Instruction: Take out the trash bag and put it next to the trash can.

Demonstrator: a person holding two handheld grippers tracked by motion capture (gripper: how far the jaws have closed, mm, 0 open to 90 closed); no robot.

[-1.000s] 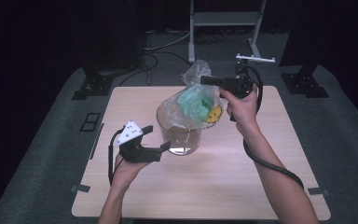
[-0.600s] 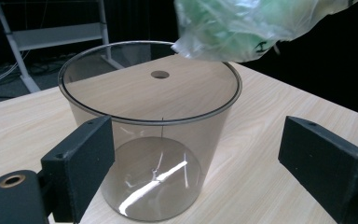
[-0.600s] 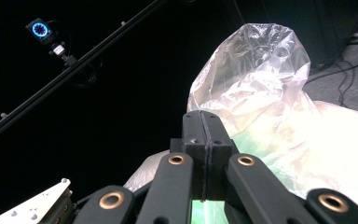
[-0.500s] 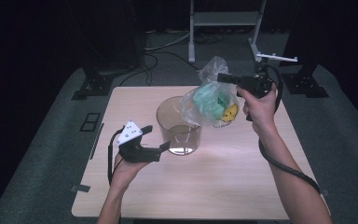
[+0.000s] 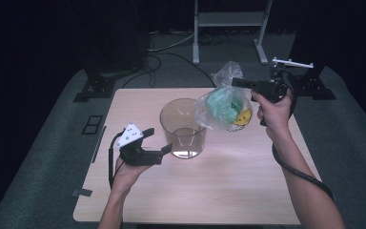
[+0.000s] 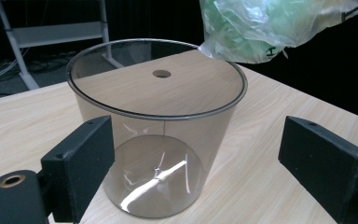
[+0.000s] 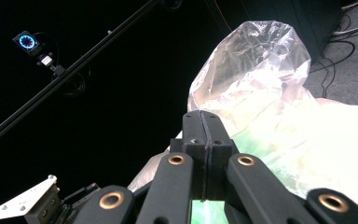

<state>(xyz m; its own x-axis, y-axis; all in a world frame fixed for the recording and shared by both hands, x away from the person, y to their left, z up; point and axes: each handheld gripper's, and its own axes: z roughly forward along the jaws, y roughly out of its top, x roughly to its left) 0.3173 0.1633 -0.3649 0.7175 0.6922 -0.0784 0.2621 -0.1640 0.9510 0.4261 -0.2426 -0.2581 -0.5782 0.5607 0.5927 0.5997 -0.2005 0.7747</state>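
- A pale wooden table (image 5: 219,191) stands in a dark room, with grey floor, cables and a metal stand behind it.
- A clear tub (image 5: 183,128) stands upright and empty near the table's middle, its mouth open upward.
- The left gripper (image 5: 159,145) sits low beside the tub. Its jaws are spread wide, one on each side of the tub's lower wall, with gaps showing in the left gripper view. They do not appear to touch it.
- The right gripper (image 5: 238,82) is raised on the far side of the tub from the left gripper. Its jaws are pressed together on the gathered neck of a clear plastic bag (image 5: 224,107).
- The bag hangs below the right gripper, clear of the table, holding something green and something yellow.
- The bag hangs above and just beside the tub's rim, on the side away from the left gripper.
- My guess: any move of the bag falls to the right hand, while the left could steady the tub.
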